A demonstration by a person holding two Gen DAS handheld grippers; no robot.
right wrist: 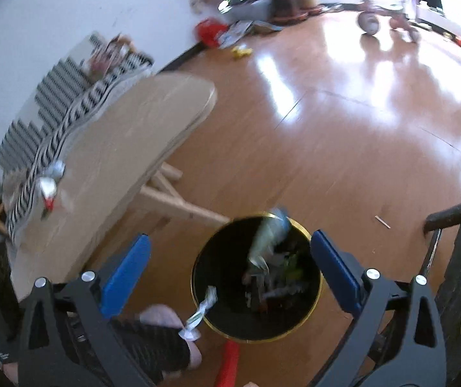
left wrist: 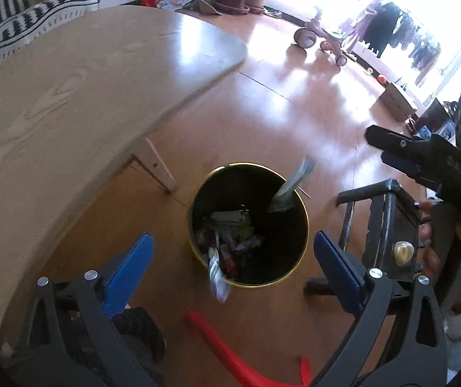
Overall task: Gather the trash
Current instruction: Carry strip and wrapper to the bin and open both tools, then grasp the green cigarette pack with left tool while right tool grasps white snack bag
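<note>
A black bin with a gold rim [left wrist: 298,193] stands on the wood floor beside the table, with several wrappers in it. A green-grey packet [left wrist: 290,187] sticks up at its far rim and also shows blurred in the right wrist view [right wrist: 267,242]. A white wrapper [left wrist: 218,279] hangs over the near rim; it also shows in the right wrist view [right wrist: 200,314]. My left gripper [left wrist: 233,250] is open and empty above the bin. My right gripper [right wrist: 230,251] is open and empty above the bin [right wrist: 198,303]; it shows in the left wrist view [left wrist: 391,148]. Crumpled silver wrappers [right wrist: 48,187] lie on the table.
A light wooden table [left wrist: 69,113] is to the left, with a striped cloth [left wrist: 21,25] behind. A dark stool [left wrist: 388,225] stands right of the bin. A red tube [left wrist: 217,345] lies on the floor near me. A tricycle [left wrist: 320,37] and plant pots are far off.
</note>
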